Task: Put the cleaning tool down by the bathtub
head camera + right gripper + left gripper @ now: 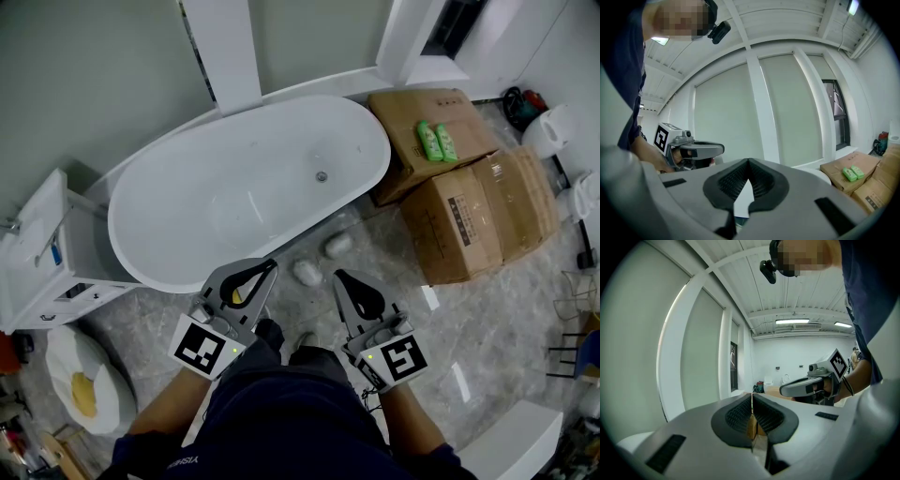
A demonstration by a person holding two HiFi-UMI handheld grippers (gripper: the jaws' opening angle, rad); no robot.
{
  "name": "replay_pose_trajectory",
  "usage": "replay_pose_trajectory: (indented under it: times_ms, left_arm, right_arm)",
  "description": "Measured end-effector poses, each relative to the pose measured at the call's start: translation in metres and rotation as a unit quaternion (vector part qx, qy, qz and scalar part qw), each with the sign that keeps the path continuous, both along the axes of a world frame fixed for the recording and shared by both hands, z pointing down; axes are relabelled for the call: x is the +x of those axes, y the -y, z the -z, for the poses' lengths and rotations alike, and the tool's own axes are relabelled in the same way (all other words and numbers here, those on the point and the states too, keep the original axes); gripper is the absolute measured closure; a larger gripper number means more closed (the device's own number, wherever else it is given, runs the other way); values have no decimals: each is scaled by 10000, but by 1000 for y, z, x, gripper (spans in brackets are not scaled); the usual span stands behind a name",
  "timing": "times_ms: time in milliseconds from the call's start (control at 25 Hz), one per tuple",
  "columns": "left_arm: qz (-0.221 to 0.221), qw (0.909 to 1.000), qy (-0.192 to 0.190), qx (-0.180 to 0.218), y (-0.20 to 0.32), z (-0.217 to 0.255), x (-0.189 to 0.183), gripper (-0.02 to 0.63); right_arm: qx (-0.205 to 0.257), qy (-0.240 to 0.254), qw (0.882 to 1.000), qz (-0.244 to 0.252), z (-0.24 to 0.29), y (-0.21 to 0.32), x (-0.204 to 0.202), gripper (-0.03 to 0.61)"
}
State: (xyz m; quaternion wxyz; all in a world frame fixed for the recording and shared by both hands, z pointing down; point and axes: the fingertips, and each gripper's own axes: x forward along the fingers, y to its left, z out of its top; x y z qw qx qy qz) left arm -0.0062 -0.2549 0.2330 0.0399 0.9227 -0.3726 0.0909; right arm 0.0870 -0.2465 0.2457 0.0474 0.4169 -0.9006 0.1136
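The white oval bathtub [141, 246] fills the middle of the head view. On the floor at its near side lie two pale rounded objects [307, 272] [337, 246]; what they are I cannot tell. My left gripper [270, 264] [752, 395] is held level over my knees, jaws shut tip to tip. A small yellowish patch shows in the gap behind its tips, and I cannot tell whether it is a held thing. My right gripper [337, 275] [748, 161] hangs beside it, shut with nothing between the pads. Both tips are short of the tub's rim.
Cardboard boxes [469, 216] stand right of the tub, with two green packs [436, 141] on the far one. A white fixture [37, 253] and a white mat with a yellow spot [80, 384] are at the left. A white column [225, 52] rises behind the tub.
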Motion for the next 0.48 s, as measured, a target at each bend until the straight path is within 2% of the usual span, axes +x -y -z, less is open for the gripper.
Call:
replay_pose_trajectory:
  times_ms: [480]
  left_arm:
    - [-13, 10000, 16, -61, 5, -3, 5, 580]
  right_arm:
    - [-17, -39, 10000, 45, -5, 6, 3, 574]
